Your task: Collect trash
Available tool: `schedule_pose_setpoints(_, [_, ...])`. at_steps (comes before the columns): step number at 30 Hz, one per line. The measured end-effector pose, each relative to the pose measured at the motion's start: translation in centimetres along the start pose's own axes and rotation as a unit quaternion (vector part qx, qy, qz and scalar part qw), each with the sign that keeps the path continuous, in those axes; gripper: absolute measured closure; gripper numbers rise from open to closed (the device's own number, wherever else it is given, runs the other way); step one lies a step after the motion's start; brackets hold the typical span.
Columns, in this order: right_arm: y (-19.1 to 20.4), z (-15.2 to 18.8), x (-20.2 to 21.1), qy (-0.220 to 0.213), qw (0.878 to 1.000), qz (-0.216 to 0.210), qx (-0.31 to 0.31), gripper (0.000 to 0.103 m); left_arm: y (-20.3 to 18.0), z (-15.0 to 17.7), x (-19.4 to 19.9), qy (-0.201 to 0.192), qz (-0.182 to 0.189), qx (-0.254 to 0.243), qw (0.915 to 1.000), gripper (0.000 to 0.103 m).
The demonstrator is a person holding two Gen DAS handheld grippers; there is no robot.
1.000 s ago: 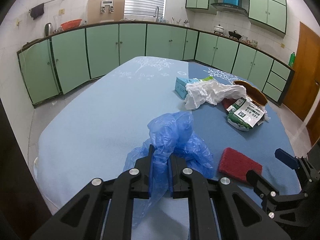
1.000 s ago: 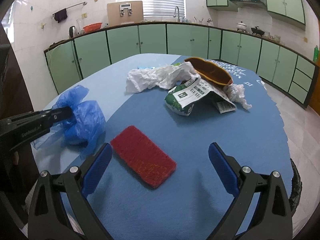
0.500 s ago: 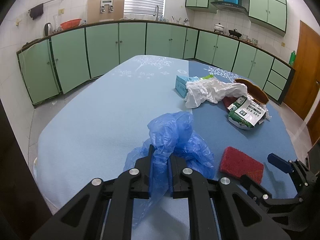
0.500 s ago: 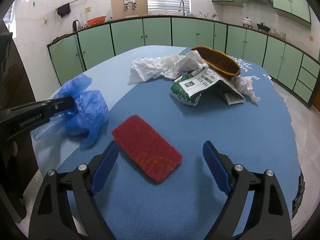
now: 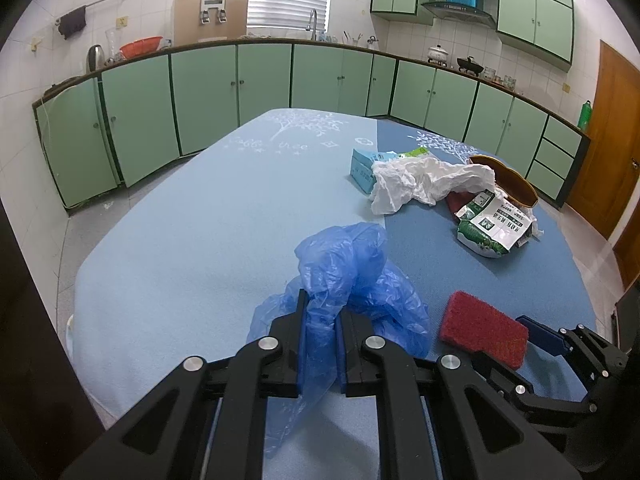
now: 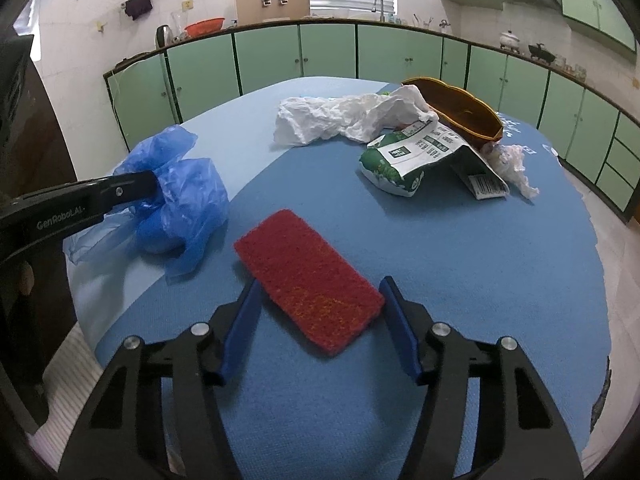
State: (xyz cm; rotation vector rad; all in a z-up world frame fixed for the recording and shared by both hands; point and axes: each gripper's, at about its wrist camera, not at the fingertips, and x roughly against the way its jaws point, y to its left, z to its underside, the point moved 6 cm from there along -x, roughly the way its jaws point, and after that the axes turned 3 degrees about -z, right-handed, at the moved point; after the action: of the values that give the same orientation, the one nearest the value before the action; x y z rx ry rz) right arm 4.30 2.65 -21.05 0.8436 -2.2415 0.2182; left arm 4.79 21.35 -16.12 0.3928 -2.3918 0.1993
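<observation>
Blue plastic bag (image 5: 352, 276) pinched in left jaws, right jaws closing around red scouring pad (image 6: 308, 282) — not yet touching

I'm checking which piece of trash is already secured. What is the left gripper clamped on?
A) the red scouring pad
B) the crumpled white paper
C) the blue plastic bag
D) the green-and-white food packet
C: in the left wrist view the left gripper has its jaws pinched on a fold of the blue plastic bag, while the red scouring pad lies on the table between the right gripper's closing jaws, not yet touched.
</observation>
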Motion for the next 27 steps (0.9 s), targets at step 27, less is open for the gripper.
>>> schedule_pose_setpoints(27, [-1.4, -3.0, 3.8, -0.055, 0.998, 0.016, -0.011, 0.049, -1.5, -1.1, 1.1, -0.015, 0.005, -0.021, 0.9997, 0.092])
